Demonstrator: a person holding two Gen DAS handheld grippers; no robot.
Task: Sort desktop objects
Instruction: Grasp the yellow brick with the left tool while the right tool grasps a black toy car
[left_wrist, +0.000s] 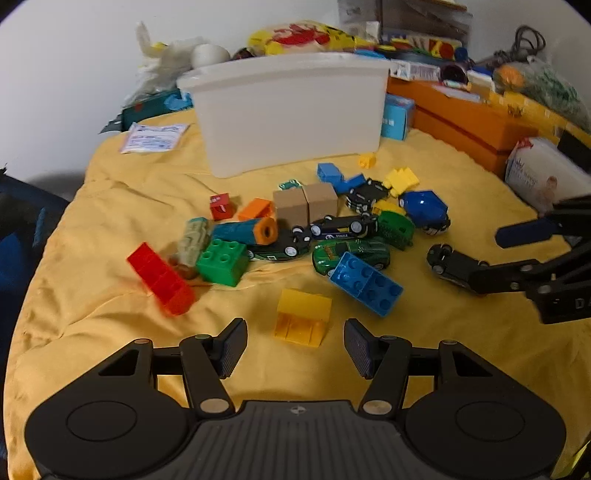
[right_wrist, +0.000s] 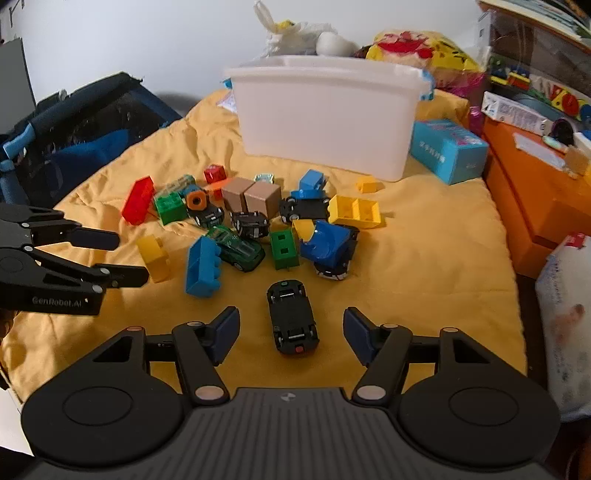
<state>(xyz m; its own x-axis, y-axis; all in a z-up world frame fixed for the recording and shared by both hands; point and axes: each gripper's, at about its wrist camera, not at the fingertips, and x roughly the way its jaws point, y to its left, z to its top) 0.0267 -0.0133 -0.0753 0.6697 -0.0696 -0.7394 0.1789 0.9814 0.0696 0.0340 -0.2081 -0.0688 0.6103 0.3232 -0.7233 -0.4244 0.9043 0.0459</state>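
Toy bricks and small cars lie in a heap on the yellow cloth (left_wrist: 110, 206) in front of a white plastic bin (left_wrist: 288, 110). My left gripper (left_wrist: 295, 347) is open, and a yellow brick (left_wrist: 301, 317) lies on the cloth just ahead of its tips, untouched. My right gripper (right_wrist: 291, 332) is open too, with an upturned black toy car (right_wrist: 291, 317) lying between its fingers, clear of both pads. The left wrist view shows the right gripper (left_wrist: 491, 254) beside that black car (left_wrist: 443, 258). The right wrist view shows the left gripper (right_wrist: 133, 256) at the yellow brick (right_wrist: 155, 256).
The heap holds a red brick (left_wrist: 160, 277), a green brick (left_wrist: 221, 260), a blue brick (left_wrist: 365, 282), a green car (left_wrist: 351, 253) and two brown cubes (left_wrist: 304, 203). An orange box (right_wrist: 535, 192) and a blue carton (right_wrist: 447, 149) stand right of the bin; a dark bag (right_wrist: 74, 136) lies left.
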